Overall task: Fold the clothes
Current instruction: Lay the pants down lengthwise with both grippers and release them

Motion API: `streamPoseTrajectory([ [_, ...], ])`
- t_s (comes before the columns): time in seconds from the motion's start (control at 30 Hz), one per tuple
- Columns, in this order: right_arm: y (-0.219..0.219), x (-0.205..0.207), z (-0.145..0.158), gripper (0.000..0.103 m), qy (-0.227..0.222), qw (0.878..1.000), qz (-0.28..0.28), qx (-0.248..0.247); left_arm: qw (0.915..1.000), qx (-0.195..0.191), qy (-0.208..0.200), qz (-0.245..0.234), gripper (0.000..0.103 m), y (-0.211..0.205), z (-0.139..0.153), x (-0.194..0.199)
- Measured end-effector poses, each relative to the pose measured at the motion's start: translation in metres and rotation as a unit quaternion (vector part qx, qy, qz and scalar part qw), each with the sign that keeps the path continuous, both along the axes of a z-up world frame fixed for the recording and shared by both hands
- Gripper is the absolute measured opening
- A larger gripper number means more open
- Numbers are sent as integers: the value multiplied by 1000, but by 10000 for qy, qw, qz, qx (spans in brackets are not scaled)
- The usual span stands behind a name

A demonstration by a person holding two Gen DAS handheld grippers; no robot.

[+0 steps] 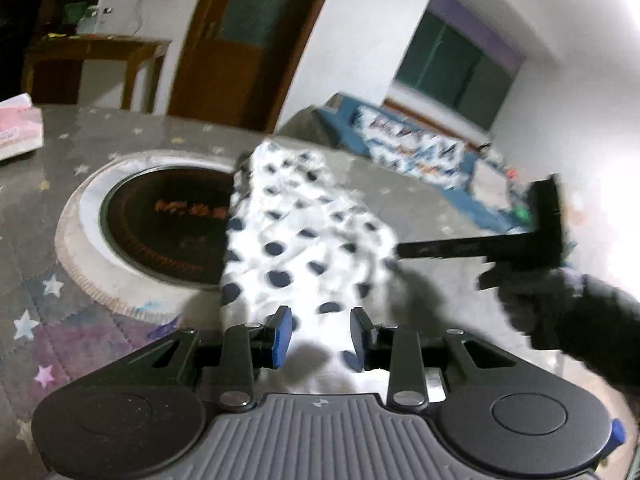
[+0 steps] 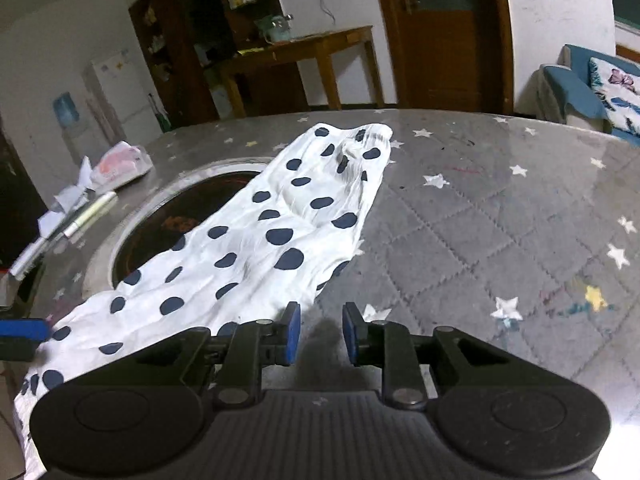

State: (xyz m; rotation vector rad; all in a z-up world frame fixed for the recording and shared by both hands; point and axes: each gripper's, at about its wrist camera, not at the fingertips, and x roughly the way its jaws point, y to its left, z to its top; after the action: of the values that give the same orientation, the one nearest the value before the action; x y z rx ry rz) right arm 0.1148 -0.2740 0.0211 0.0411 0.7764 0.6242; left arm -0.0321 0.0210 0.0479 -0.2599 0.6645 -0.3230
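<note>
Jaws on my left gripper [image 1: 320, 336] stand apart with nothing pinched: the polka-dot garment [image 1: 304, 248] lies under and between the blue pads, but I see no pad pressing on it. My right gripper [image 2: 318, 336] is likewise parted and empty, hanging over bare star-printed table cover [image 2: 500, 232] just beside the cloth's near right edge. From the right wrist I get the whole garment [image 2: 256, 240]: a long white strip with dark dots, running from the lower left corner up to a bunched end near the table's far edge, and draped across part of the round dark inset [image 2: 176, 220] in the tabletop. The left wrist shows only a blurred shorter stretch of it, but it does give me the gloved hand [image 1: 560, 304] holding the other gripper out to the right, which the right view cannot show. The right view in turn catches a blue pad of the left gripper at its far left edge, touching or just over the cloth; I cannot tell which. To the right of the garment the cover is open all the way to the table edge. To the left sit a tissue pack [image 2: 120, 164], crumpled paper and a pale tube [image 2: 90, 216], well apart from the cloth.
</note>
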Motion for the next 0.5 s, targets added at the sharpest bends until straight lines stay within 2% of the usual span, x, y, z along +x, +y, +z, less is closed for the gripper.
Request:
streamPoseTrajectory([
  [0.1, 4, 2, -7, 29, -76, 9997, 237, 72, 9995, 158, 221, 133, 34, 0, -11, 8],
  [0.3, 19, 10, -17, 30, -321, 9975, 595, 191, 9983, 361, 395, 224, 35, -2, -16, 10],
  [0.37, 20, 11, -19, 24, -329, 9967, 666, 340, 9979, 423, 418, 248, 36, -4, -15, 11],
  [0.4, 19, 11, -19, 11, -325, 9962, 682, 422, 9977, 453, 431, 258, 36, -5, -15, 12],
  [0.5, 13, 4, -14, 6, -447, 9959, 640, 456, 9971, 541, 456, 265, 36, -7, -14, 12],
])
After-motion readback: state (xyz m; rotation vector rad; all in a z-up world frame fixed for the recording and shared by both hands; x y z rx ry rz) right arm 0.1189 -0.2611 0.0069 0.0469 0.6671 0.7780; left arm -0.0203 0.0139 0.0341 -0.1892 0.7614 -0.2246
